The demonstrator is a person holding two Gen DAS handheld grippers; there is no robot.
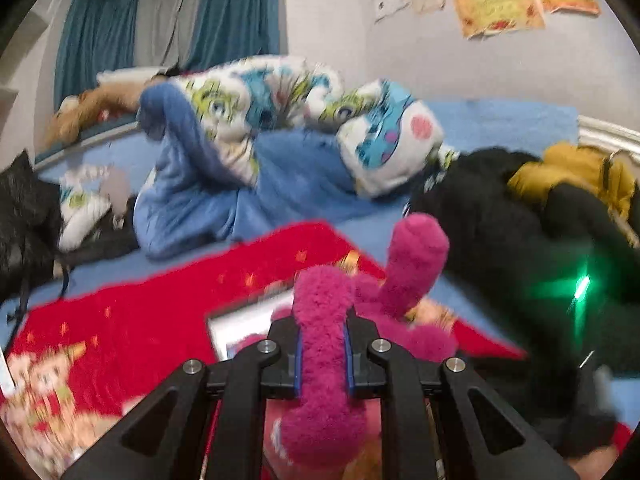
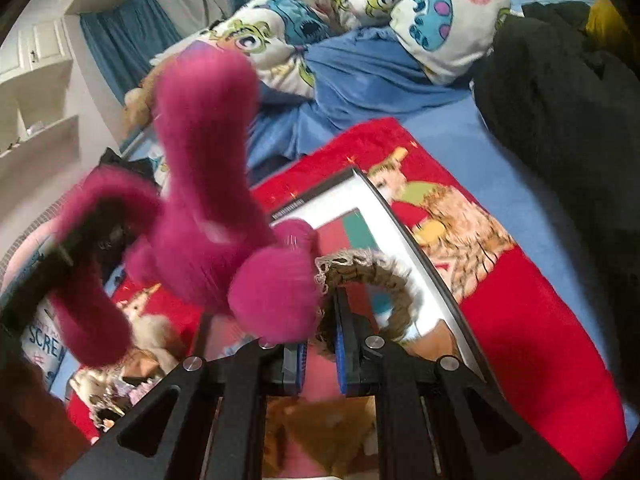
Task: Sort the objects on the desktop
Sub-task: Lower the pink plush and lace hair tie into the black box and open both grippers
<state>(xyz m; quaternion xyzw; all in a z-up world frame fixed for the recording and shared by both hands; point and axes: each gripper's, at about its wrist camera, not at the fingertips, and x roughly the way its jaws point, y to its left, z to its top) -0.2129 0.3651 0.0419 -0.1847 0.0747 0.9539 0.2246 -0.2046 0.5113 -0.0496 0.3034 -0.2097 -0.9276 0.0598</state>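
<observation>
While the left gripper [image 1: 323,354] clamps a limb of the pink plush [image 1: 328,360] above the red blanket [image 1: 120,312], the closed right gripper [image 2: 320,354] seems to pinch its straw hat [image 2: 368,276]; sorting looks unfinished.

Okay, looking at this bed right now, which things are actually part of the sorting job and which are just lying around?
Part of the job:
- pink plush toy, clamped in the left gripper
- straw hat, its brim held by the right gripper
- white box on the red blanket

Just lying about:
- cartoon quilt
- blue sheet
- black coat
- yellow jacket
- curtains
</observation>
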